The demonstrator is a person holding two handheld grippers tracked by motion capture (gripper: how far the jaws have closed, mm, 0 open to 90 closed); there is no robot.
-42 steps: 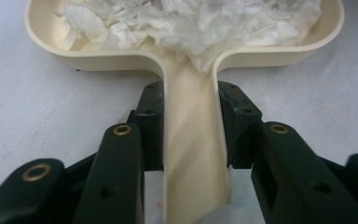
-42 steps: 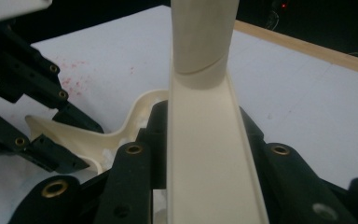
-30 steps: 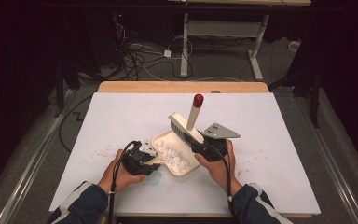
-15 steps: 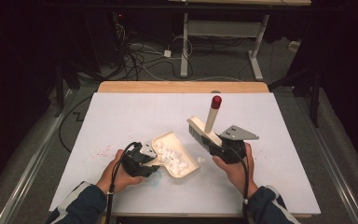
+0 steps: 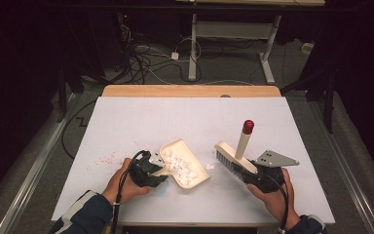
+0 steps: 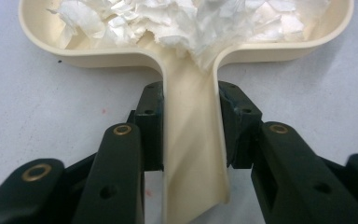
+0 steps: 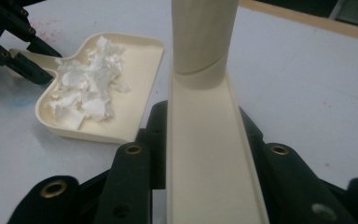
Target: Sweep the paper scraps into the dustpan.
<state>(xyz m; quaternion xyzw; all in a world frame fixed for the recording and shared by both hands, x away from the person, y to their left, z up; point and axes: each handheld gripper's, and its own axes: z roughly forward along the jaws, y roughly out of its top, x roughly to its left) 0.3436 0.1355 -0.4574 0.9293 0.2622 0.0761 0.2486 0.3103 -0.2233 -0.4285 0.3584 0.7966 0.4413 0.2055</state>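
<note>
Dustpan (image 6: 193,154) smooth cream plastic, slight sheen; scraps (image 6: 200,21) inside thin torn white paper; brush (image 7: 209,154) same cream plastic, red glossy cap (image 5: 248,126); table (image 5: 175,122) matt white, far edge bare wood; gripper jaws matt black, brass rivets.

A white table (image 5: 141,117) with a wooden strip along its 12 o'clock edge fills the middle. At about 7 o'clock the left gripper (image 5: 152,170) is closed on the handle of a cream dustpan (image 5: 198,171), which holds a heap of white scraps (image 5: 177,163). At about 5 o'clock the right gripper (image 5: 253,173) clamps a cream brush (image 5: 233,157), bristles toward the dustpan but apart from it, its red-tipped handle (image 5: 245,138) rising toward 12. A few scraps lie between the two. Faint red specks (image 5: 108,158) mark the table at 9 o'clock. Cables (image 5: 146,61) lie on the dark floor beyond.
</note>
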